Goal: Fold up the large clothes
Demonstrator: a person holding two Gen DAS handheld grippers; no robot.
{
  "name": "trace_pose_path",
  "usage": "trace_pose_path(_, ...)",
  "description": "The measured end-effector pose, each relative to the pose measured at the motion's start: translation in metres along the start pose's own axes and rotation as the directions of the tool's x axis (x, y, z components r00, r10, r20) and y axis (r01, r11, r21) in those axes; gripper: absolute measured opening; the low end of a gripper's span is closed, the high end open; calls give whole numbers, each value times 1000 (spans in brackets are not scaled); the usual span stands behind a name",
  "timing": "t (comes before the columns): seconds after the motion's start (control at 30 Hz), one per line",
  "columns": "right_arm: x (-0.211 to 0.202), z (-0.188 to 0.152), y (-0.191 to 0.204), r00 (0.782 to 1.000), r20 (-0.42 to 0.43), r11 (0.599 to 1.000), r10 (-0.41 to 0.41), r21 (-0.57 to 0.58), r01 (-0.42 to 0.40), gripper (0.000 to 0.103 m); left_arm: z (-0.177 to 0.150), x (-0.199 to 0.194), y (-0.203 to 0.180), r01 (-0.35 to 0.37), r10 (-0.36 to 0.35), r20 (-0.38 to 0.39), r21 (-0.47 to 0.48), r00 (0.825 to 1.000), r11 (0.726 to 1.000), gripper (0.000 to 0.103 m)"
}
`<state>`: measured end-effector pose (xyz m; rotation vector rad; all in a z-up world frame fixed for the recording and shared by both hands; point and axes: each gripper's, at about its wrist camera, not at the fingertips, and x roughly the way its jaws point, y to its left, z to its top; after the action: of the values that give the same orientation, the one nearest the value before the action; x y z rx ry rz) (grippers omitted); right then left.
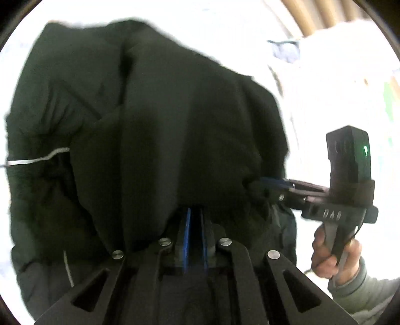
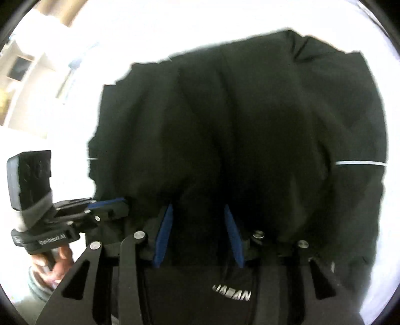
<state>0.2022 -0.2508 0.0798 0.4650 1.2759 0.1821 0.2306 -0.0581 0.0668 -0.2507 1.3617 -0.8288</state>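
A large black padded jacket point(image 1: 140, 120) with thin white stripes fills both views, lying on a white surface. My left gripper point(image 1: 196, 212) is shut on a fold of the jacket at its near edge; its blue pads are almost together with cloth over the tips. My right gripper point(image 1: 265, 183) reaches in from the right and grips the jacket edge. In the right wrist view the right gripper point(image 2: 197, 212) has its blue pads apart with jacket cloth point(image 2: 237, 112) bunched between them, and the left gripper point(image 2: 110, 202) bites the jacket edge at left.
The white surface point(image 1: 212, 27) surrounds the jacket. A pale heap of fabric point(image 1: 337, 65) lies at the right, wooden slats point(image 1: 315, 12) behind it. Pale shelving point(image 2: 22, 72) stands at far left in the right wrist view.
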Motion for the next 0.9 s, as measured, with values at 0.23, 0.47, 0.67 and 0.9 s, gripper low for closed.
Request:
trace_pose_path(0.23, 9, -21, 24, 980, 0, 968, -198, -154, 196, 47, -11, -4, -9, -96, 95, 50, 9, 994, 995, 55)
trace_pose_path(0.47, 36, -15, 10, 977, -46, 976, -210, -66, 207, 47, -4, 12, 14, -174, 175, 18, -64, 984, 983, 32)
trace_pose_path(0.67, -24, -45, 3, 993, 9, 993, -118, -8, 118, 50, -43, -63, 2, -160, 170, 138, -81, 976, 984, 32)
trace_pose_path(0.9, -80, -124, -33, 993, 33, 988, -110, 108, 106, 50, -129, -167, 33, -169, 223, 250, -219, 942, 961, 37)
